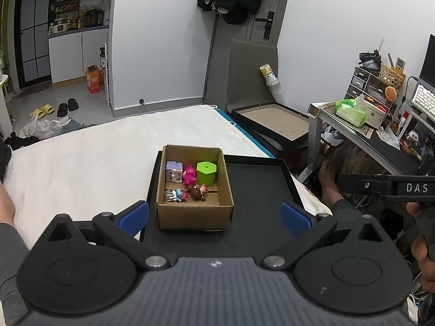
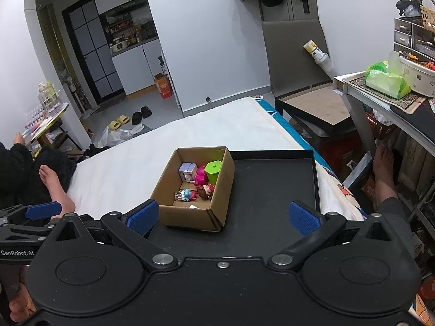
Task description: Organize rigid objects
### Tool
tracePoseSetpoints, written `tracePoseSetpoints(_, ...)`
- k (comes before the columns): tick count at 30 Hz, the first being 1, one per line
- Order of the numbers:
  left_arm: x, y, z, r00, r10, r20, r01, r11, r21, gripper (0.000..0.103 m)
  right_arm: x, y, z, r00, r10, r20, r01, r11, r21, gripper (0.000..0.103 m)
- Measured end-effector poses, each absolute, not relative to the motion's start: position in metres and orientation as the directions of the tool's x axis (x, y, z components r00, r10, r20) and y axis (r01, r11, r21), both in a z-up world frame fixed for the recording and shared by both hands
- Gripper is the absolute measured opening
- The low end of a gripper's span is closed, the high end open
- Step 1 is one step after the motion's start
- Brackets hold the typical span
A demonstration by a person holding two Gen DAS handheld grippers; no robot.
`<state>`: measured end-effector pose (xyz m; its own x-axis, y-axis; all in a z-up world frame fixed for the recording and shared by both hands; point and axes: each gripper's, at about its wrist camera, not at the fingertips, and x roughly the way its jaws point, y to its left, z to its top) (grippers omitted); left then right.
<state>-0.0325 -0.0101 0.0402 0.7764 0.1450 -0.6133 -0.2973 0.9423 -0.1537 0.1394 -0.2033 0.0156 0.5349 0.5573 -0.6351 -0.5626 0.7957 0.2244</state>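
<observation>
A small cardboard box (image 1: 194,213) (image 2: 190,214) stands on the left part of a black tray (image 1: 258,190) (image 2: 272,184) on a white bed. Inside lie a green hexagonal pot (image 1: 206,173) (image 2: 213,171), a lilac cube toy (image 1: 173,172) (image 2: 187,172), a pink figure (image 1: 189,175) (image 2: 200,176), a brown figure (image 1: 198,192) (image 2: 205,191) and a blue-and-red figure (image 1: 178,195) (image 2: 187,195). My left gripper (image 1: 214,217) is open and empty, just before the box. My right gripper (image 2: 223,216) is open and empty, before the box and tray.
The white bed (image 1: 95,157) (image 2: 190,130) spreads to the left and behind. A cluttered desk (image 1: 380,125) (image 2: 394,92) stands on the right, a black-framed board (image 1: 274,122) leans beyond the bed. A person's bare feet show (image 2: 54,184) (image 2: 383,168). The other gripper's arm shows at right (image 1: 386,186).
</observation>
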Motion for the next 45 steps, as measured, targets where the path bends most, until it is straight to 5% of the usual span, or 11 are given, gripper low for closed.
tracePoseSetpoints(45,-0.0286,-0.0164,0.0343,0.757,0.143,-0.638,-0.282,0.952,-0.120,0.102,0.1393,-0.2077,0.0135,0.539,0.546,-0.642,-0.546,0.806,0.227,0.103)
